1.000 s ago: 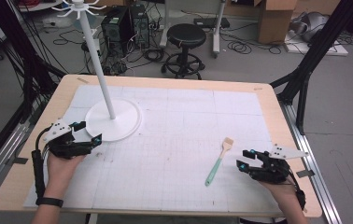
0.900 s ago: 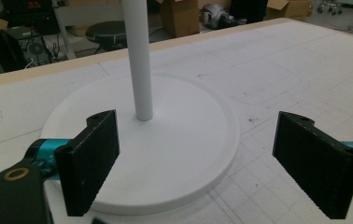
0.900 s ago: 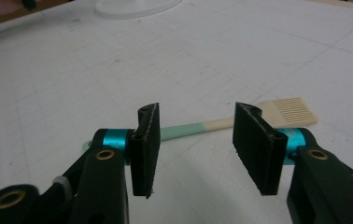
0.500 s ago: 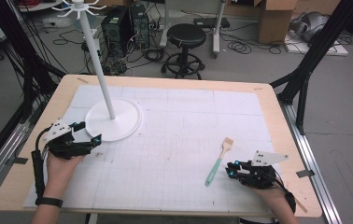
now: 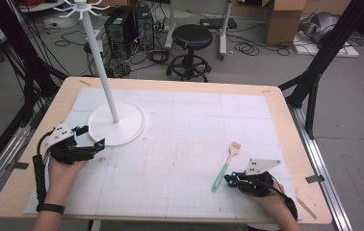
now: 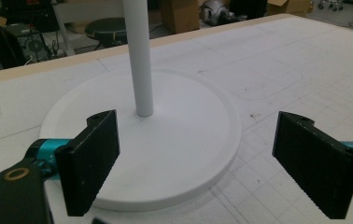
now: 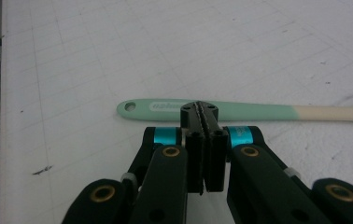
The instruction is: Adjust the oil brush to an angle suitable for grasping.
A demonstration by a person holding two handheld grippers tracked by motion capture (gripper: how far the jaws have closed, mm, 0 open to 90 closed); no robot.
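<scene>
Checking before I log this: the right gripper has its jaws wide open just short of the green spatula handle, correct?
Not quite. The right gripper sits just short of the green spatula handle, but its jaws are pressed shut with nothing between them, as the right gripper view shows. The wide-open one is the left gripper.

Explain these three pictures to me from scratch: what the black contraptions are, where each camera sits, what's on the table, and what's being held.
No robot here: a person holds a hand-operated gripper in each hand. The high view looks down on the table, with the left gripper and right gripper. The other two views come from cameras riding on each gripper, looking along its black fingers. The left gripper's fingers stand wide open, holding nothing, in front of a white stand. The right gripper's fingers are pressed shut and empty, just short of a mint-handled spatula lying flat on the table.
</scene>
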